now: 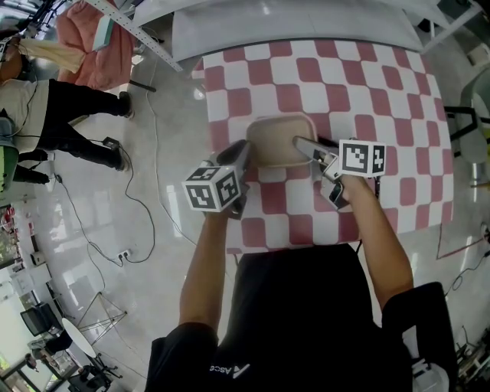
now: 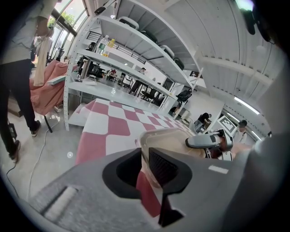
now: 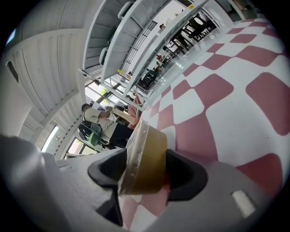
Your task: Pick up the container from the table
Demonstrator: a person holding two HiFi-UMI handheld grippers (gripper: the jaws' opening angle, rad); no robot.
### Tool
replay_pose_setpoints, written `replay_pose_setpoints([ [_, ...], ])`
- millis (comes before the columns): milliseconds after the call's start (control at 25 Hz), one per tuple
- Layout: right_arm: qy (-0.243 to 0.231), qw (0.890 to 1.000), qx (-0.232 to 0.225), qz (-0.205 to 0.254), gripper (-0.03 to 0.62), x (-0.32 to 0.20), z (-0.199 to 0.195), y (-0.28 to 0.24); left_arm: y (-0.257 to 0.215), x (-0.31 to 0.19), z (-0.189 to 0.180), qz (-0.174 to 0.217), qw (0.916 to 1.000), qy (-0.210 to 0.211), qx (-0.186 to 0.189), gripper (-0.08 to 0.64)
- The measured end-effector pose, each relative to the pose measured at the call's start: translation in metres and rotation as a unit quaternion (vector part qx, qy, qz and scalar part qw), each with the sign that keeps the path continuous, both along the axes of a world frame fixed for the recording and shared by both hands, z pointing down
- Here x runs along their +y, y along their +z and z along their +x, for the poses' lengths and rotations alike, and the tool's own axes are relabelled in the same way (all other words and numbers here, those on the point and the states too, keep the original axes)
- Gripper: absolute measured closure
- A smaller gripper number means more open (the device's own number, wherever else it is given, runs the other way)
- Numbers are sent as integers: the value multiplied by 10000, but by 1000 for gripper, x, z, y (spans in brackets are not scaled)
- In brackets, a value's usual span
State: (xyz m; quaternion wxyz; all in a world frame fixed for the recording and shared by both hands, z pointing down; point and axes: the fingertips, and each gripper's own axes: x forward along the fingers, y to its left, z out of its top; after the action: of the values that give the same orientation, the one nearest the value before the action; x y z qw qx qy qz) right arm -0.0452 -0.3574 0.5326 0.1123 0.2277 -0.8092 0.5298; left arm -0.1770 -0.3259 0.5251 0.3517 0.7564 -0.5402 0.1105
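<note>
A beige, rounded-square container (image 1: 277,142) sits on the red-and-white checked table (image 1: 383,92). My left gripper (image 1: 246,151) holds its left rim and my right gripper (image 1: 305,144) holds its right rim. In the left gripper view the container's thin wall (image 2: 146,154) stands between the two dark pads, which close on it, and the right gripper (image 2: 206,141) shows across the container (image 2: 174,136). In the right gripper view the container (image 3: 147,154) appears turned on its side and fills the gap of the right gripper (image 3: 145,171), whose pads press both its faces.
White metal shelving (image 1: 291,23) runs along the table's far edge. People (image 1: 53,122) stand on the glossy floor to the left, with cables and a power strip (image 1: 122,254) trailing there. The table's near edge (image 1: 306,243) is close to my body. A chair (image 1: 471,115) stands at the right.
</note>
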Motion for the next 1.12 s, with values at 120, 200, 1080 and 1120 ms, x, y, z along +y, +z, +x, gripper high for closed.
replay_pose_setpoints([
  [120,87,9999,8,-97,331,0,2,2,0,0,1,32,10000,27,14,499],
  [200,192,9998,-22,-100,336,0,2,1,-2,1,0,78,10000,24,-27,499],
  [1080,1447,9713,-1875,-215,350,21,43,-86,-168,52,21,2675,9615,-49,-633,549],
  [1120,1463,9705,-1905,-198,351,23,44,-89,-171,55,22,2732,9599,-34,-633,549],
])
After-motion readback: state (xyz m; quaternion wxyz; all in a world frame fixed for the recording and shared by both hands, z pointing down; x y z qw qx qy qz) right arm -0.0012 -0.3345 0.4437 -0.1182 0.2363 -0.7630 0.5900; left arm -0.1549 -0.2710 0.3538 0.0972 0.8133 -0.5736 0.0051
